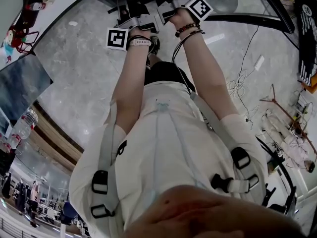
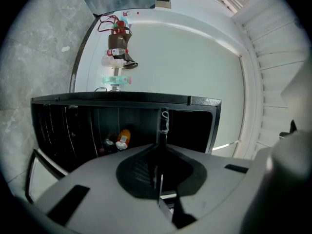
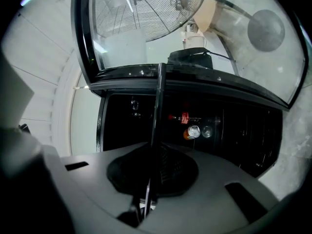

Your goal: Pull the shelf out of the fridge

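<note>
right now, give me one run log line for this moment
left gripper: shut, empty | right gripper: shut, empty | fridge: ahead of both, bottles inside | shelf: not gripped

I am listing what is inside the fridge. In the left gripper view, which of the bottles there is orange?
The orange bottle with the white cap, rightmost of the small group. The dark bottle just left of it shows no orange.
</note>
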A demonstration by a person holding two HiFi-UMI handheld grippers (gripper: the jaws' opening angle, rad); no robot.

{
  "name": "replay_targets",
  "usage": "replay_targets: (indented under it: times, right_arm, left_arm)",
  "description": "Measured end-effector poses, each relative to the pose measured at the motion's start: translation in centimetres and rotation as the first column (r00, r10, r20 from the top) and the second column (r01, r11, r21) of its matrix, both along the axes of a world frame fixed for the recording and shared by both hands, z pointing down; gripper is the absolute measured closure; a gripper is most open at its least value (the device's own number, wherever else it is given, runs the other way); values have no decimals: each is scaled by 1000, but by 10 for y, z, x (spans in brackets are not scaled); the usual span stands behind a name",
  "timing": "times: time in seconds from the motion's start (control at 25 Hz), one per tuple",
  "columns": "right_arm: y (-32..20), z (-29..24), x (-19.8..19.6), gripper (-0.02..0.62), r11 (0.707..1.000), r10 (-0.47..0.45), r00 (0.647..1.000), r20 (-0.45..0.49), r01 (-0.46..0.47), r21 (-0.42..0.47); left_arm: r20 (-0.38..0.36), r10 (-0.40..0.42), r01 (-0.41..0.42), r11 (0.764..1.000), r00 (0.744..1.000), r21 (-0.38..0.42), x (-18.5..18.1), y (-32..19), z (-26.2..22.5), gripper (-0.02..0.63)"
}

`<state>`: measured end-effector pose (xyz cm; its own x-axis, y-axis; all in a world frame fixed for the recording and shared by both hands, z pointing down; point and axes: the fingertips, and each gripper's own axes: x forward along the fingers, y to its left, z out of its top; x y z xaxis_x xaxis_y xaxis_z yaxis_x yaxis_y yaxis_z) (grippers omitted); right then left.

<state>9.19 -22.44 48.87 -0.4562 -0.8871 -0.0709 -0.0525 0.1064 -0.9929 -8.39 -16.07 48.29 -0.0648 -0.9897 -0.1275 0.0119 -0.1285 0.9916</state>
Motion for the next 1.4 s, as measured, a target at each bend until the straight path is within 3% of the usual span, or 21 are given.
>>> replay_targets:
  times: [0.48,0.72,1.4]
  right_arm:
    - [30,10,3,565,999,37,999,4,-37,-30]
    - [41,12,10,565,998,64,998,-21,-64,-7]
    - [55,-3,4,563,996,37,999,35,-40,75]
  left_arm:
    - [1,41,-41,999,999,2,-1,19,5,589]
    - [-32,69,-70,998,997,-8,4,27,17,588]
    - [9,47,-48,996,999,75,0,45,-4,588]
